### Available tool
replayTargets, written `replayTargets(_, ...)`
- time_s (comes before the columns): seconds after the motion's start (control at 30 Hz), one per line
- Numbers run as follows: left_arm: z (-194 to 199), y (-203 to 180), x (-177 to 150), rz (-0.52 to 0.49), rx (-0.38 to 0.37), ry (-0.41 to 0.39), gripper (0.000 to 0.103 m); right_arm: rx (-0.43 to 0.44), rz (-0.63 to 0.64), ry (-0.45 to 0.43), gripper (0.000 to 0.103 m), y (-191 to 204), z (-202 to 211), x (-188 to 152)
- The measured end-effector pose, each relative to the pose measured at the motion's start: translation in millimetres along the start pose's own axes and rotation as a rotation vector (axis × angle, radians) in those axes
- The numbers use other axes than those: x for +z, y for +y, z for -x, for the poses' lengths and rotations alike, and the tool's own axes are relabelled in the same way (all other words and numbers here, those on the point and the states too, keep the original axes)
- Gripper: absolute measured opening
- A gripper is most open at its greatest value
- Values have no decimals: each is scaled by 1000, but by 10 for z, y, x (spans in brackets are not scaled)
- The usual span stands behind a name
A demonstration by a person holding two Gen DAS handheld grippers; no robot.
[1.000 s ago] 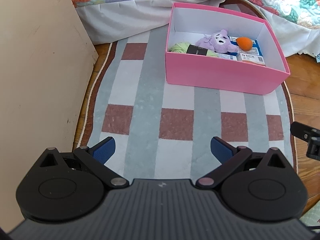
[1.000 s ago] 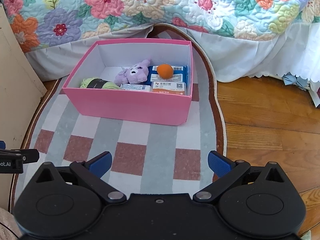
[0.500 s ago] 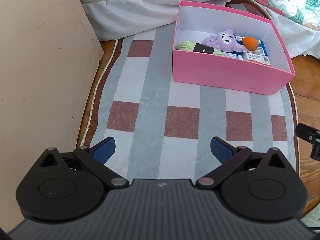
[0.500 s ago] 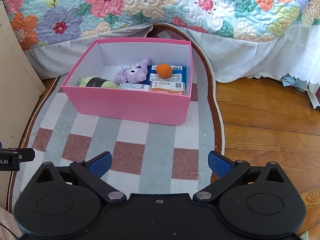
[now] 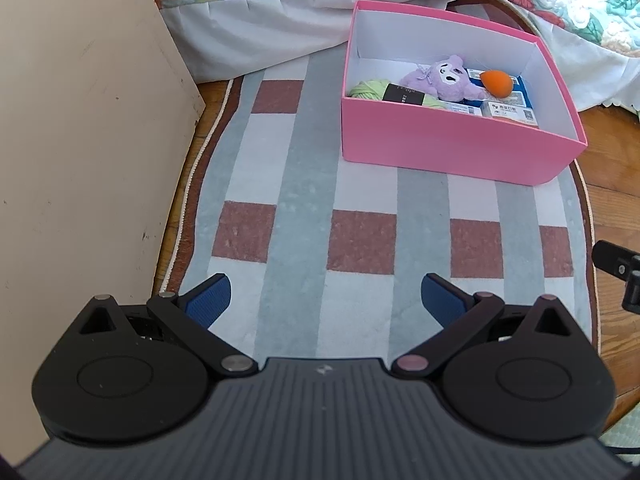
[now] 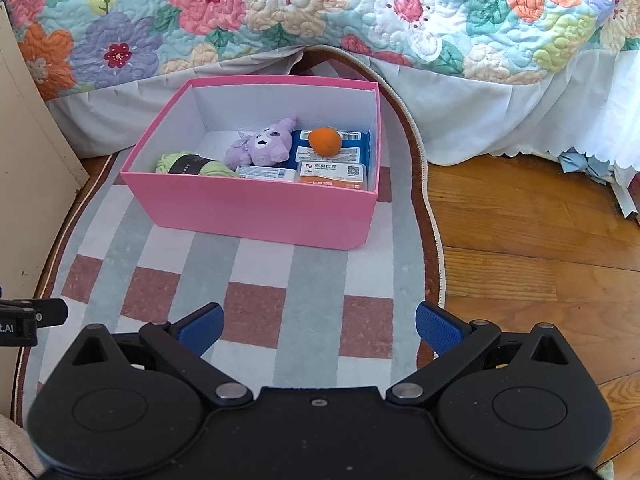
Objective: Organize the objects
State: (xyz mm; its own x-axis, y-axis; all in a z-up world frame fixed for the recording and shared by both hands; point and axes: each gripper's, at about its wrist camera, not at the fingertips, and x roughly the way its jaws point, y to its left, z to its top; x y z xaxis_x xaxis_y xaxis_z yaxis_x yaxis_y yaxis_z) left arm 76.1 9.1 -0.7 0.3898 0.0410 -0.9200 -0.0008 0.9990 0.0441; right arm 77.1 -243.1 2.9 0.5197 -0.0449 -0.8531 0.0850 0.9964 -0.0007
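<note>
We are holding the left gripper (image 5: 326, 300) over the checked rug (image 5: 304, 184), its blue fingers (image 5: 208, 300) spread wide apart and gripping nothing, and we are holding the right gripper (image 6: 318, 330) the same way, jaws parted and empty above the rug's near end. Ahead of both, the pink box (image 6: 256, 208) is sitting on the rug (image 6: 264, 280), close to the white bed skirt (image 6: 480, 120) that is hanging under the flowered quilt (image 6: 320, 8). Inside the box we are seeing a purple plush toy (image 6: 264, 146) lying near the middle, a green yarn skein (image 6: 188, 165) with a dark band lying at the left end, and an orange ball (image 6: 325, 141) resting on a blue packet (image 6: 352, 150) at the right end. Two small printed cartons (image 6: 330, 172) are lying against the box's near wall, one beside the other. From the left wrist view the same plush toy (image 5: 440, 78) and orange ball (image 5: 496, 84) are showing inside the pink box (image 5: 452, 148). A beige cabinet panel (image 5: 80, 140) is standing on the left, beside the rug's edge, and bare wooden floor (image 6: 540, 240) is lying to the right of the rug.
</note>
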Motion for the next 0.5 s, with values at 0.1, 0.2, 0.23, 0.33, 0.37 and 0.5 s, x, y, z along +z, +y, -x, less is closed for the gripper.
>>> replayTargets(0.1,1,4,0,-1,-2,-1,103,-4,0,1,103,-5,2,-1)
replayTargets(0.2,1,3,0,0,1,0,103,-8,3,3,103,-6,1,1)
replayTargets(0.23,1,5,-1,0,1,0,103,-9,4,4,103,-5,1,4)
replayTargets(0.33,4,5,-3,6,2,-1,103,-16,9,5,103,2,2,-1)
replayTargets(0.37,5,7,-5,5,4,-4,103,-19,10,6,103,3,-2,-1)
replayTargets(0.5,12,-7,-14,-11,14,-11,103,-26,13,10,103,5,-10,-3)
